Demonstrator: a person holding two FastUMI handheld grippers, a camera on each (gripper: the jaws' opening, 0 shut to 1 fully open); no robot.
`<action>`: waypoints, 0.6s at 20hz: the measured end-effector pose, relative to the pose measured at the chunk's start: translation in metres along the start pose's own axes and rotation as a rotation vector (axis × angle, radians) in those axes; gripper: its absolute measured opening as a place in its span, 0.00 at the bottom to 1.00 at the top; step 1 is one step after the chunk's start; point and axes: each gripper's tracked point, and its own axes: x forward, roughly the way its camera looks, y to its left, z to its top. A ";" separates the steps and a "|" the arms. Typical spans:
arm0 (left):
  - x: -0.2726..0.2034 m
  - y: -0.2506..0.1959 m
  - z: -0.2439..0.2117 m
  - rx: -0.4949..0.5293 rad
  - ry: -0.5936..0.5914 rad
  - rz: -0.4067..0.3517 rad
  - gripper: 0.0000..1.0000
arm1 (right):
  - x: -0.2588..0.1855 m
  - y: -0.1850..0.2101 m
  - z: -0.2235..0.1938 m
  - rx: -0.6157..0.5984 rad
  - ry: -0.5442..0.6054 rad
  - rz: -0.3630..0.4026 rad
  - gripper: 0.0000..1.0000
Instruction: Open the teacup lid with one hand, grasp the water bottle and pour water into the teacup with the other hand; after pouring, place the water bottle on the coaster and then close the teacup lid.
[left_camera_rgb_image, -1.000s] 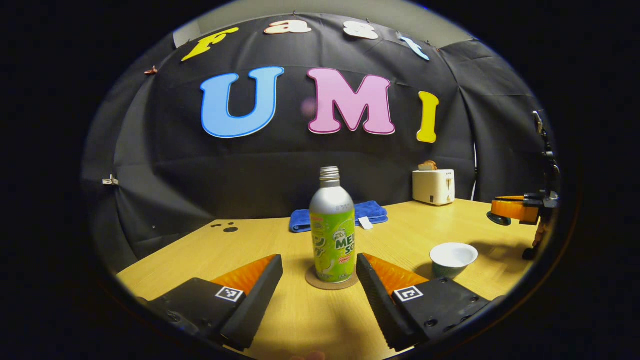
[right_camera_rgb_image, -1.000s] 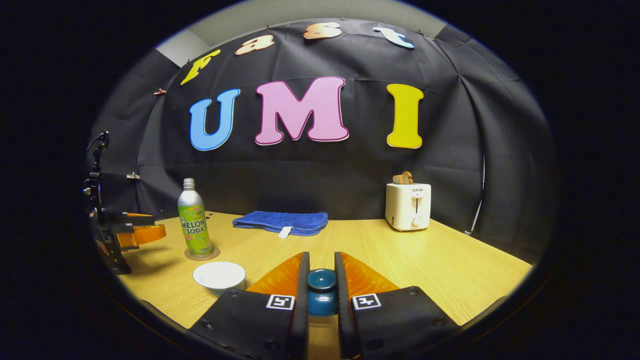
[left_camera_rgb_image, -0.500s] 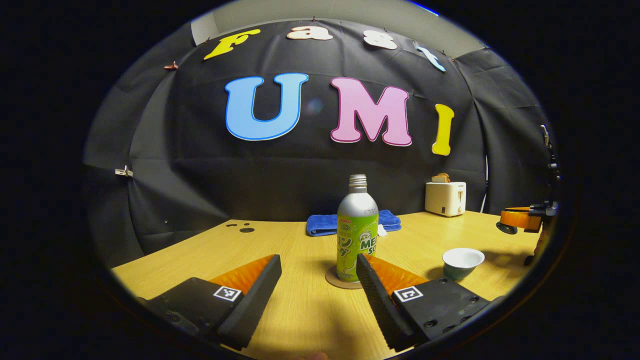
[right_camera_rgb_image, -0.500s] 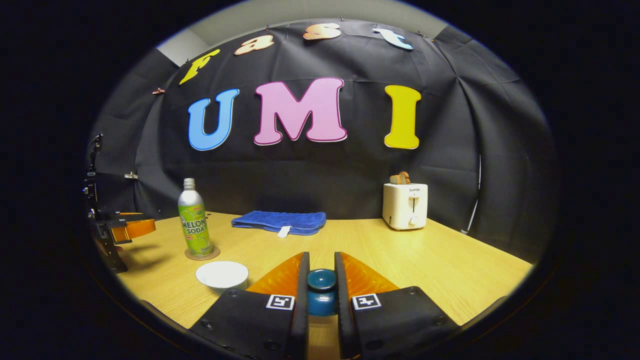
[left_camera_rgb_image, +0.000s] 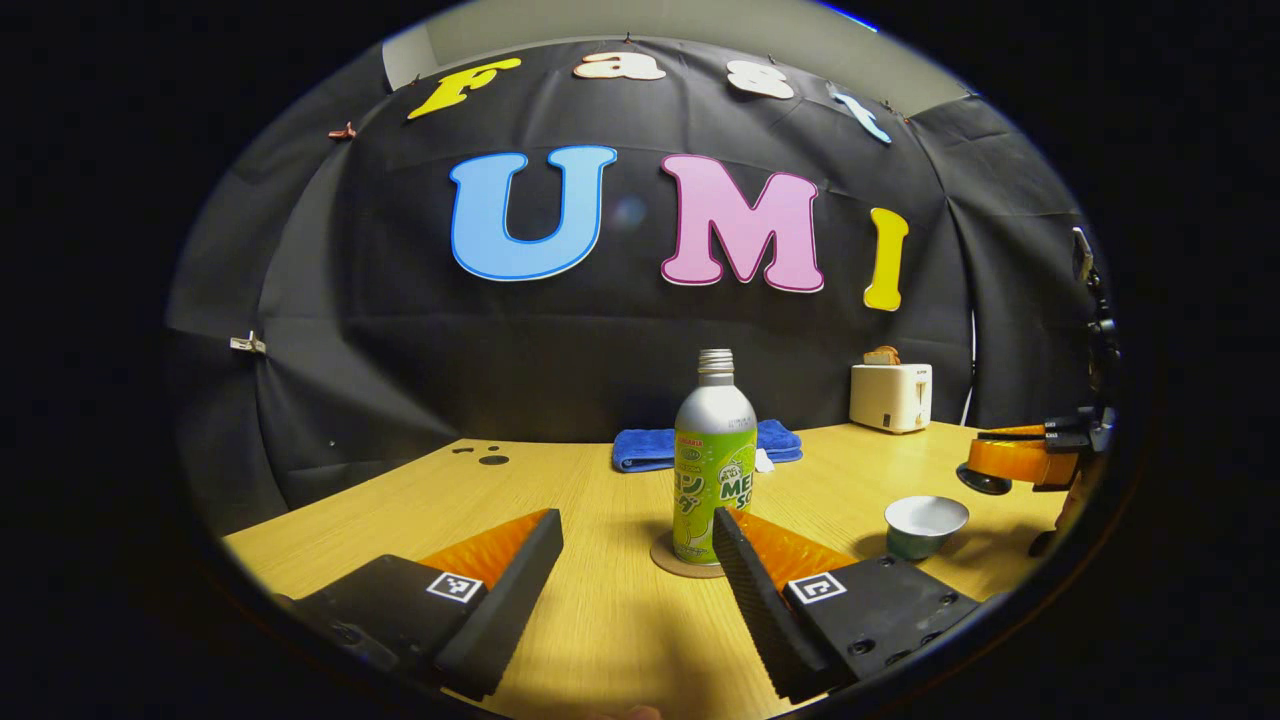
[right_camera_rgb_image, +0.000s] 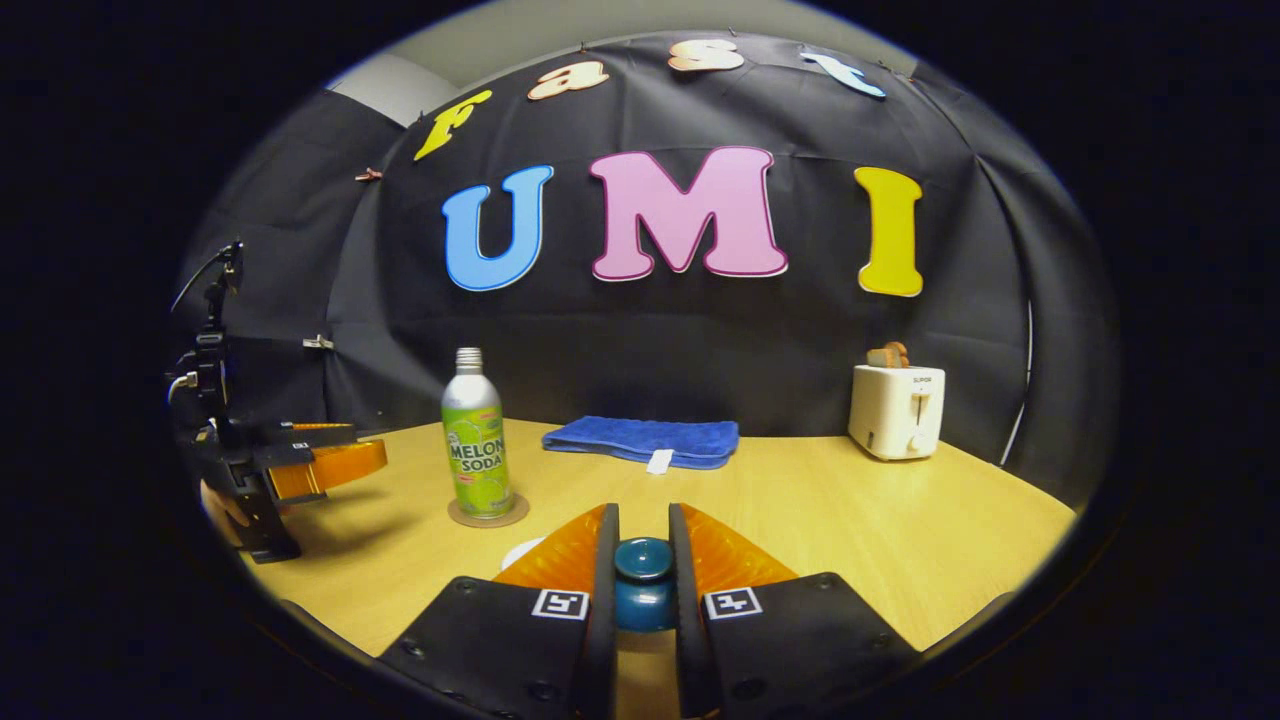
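Holding lid (right_camera_rgb_image: 643, 580) by its knob in right tongs (right_camera_rgb_image: 643, 560), clamped. Left tongs (left_camera_rgb_image: 637, 545) gaping apart, off bottle (left_camera_rgb_image: 713, 460). Lid likely fragile, slippery; lowering gently onto cup (left_camera_rgb_image: 925, 526).

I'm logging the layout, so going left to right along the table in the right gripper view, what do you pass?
Left gripper → bottle on its coaster → blue towel → toaster.
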 end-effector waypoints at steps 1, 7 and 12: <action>-0.001 0.000 0.000 0.000 0.000 0.000 0.95 | 0.005 0.004 -0.002 -0.002 0.011 0.007 0.27; 0.000 -0.001 0.001 0.001 0.000 -0.003 0.95 | 0.025 0.027 -0.022 -0.004 0.102 0.047 0.27; 0.000 -0.001 0.000 0.000 0.000 -0.003 0.95 | 0.037 0.032 -0.035 -0.019 0.180 0.048 0.28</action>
